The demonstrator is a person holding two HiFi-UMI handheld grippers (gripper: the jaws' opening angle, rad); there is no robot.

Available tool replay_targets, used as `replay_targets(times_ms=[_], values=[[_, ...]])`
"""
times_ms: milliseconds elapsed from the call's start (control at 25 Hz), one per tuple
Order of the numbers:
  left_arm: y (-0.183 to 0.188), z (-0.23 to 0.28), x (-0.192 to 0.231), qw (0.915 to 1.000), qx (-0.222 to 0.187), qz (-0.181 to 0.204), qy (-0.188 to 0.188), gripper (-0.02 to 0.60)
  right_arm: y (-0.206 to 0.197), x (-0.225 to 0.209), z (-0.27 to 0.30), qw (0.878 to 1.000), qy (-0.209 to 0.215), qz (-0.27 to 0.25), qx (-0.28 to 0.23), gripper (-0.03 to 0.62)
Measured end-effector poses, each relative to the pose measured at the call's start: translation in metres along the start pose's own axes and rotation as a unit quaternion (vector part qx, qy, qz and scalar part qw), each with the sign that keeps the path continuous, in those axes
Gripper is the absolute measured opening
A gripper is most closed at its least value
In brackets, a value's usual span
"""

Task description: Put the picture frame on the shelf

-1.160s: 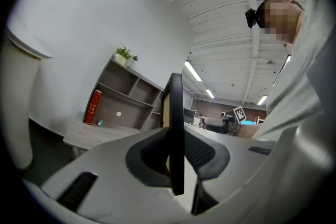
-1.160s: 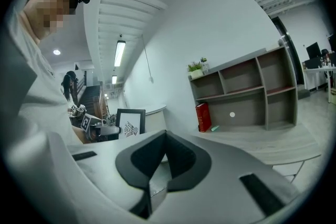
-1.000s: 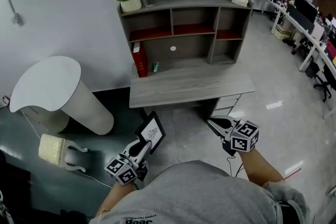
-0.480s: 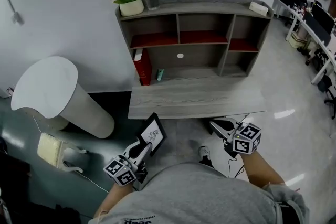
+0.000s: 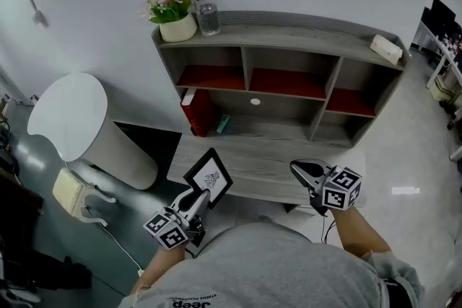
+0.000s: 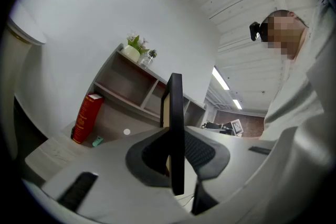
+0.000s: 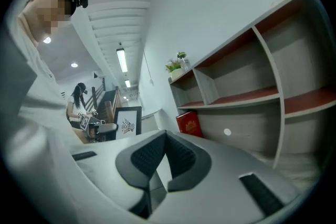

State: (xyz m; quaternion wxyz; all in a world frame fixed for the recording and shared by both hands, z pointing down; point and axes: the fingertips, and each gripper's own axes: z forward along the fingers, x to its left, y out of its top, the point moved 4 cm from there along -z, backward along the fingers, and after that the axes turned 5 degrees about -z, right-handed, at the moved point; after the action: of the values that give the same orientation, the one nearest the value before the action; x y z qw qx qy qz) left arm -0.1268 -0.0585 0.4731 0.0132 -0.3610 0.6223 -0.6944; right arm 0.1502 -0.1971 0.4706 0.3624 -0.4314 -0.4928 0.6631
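Holding the picture frame [image 5: 209,177] in my left gripper [image 5: 198,198]: the jaws are nearly together and clamping on its lower edge, and the frame is standing up out of them. The left gripper view is showing it edge-on as a thin dark bar running up between the pads. The frame's long axis is pointing roughly upward with a slight tilt, and its printed face is turning toward my right side.

The shelf [image 5: 289,32] is lying ahead of and above this gripper, across the desk [image 5: 253,162]. The frame is hanging over the desk's front left edge, not yet touching any board. The left-hand compartments, above the red book [image 5: 195,112], are sitting most directly in line with it; the flower pot [image 5: 177,25] is occupying the top board's left end.

My right gripper [image 5: 303,171] is hovering over the desk's front right with its jaws together on nothing. It is sitting about as near the shelf, but the frame is on the left.

Judging the coming move as a forward-and-up reach by the left arm, keeping the frame upright so its bottom edge lands first.
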Motion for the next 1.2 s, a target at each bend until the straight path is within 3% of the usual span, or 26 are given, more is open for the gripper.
replay_targets(times_ms=[360,720,960,1200], values=[[0.006,0.070,0.006,0.9994,-0.012,-0.019,0.027,0.078,0.014,-0.071,0.002,0.999,0.034,-0.002,-0.006,0.018],[0.018,0.108,0.039,0.9980,-0.024,-0.053,0.025,0.078,0.007,-0.103,0.022,0.999,0.037,0.009,0.003,0.018],[0.038,0.128,0.079,0.9963,-0.032,-0.080,-0.003,0.078,0.012,-0.115,0.049,1.000,0.018,0.001,0.010,0.018],[0.071,0.150,0.135,0.9935,-0.020,-0.098,-0.056,0.078,0.025,-0.124,0.095,0.999,-0.037,0.012,0.003,0.018]])
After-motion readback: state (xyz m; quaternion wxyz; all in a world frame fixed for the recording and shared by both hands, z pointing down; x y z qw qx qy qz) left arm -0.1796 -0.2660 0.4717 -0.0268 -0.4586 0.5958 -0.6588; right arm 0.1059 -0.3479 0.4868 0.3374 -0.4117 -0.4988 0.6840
